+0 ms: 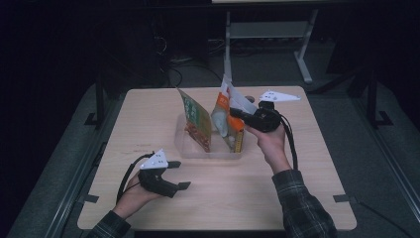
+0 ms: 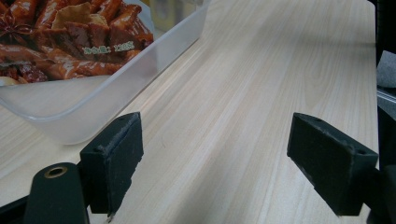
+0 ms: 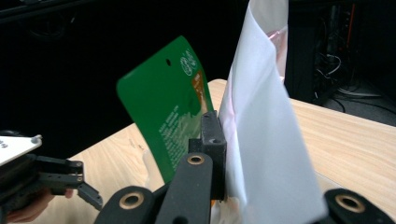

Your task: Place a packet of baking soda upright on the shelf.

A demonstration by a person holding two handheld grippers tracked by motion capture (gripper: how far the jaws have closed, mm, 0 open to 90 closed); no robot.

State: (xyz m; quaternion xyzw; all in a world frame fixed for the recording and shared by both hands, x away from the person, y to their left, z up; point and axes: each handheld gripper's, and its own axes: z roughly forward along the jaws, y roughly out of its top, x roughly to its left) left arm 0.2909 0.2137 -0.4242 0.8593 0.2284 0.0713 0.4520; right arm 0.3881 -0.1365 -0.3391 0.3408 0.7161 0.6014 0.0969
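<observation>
A clear plastic bin (image 1: 208,154) stands mid-table with two snack bags upright in it. The green bag (image 1: 195,121) leans at its left side, and its printed food picture (image 2: 70,37) shows through the bin wall (image 2: 116,84). At the bin's right side is the white-and-orange bag (image 1: 225,116). My right gripper (image 1: 235,113) is shut on that bag's upper edge; one black pad presses the white film (image 3: 266,130), the other jaw is hidden behind it. The green bag (image 3: 163,107) stands just beyond. My left gripper (image 1: 181,174) rests open on the table, short of the bin, with nothing between its jaws (image 2: 219,158).
The light wooden table (image 1: 148,114) sits over dark floor, with a grey desk frame (image 1: 267,34) and cables behind it. Bare tabletop lies left, right and in front of the bin. The left hand and its gripper (image 3: 70,179) appear low in the right gripper view.
</observation>
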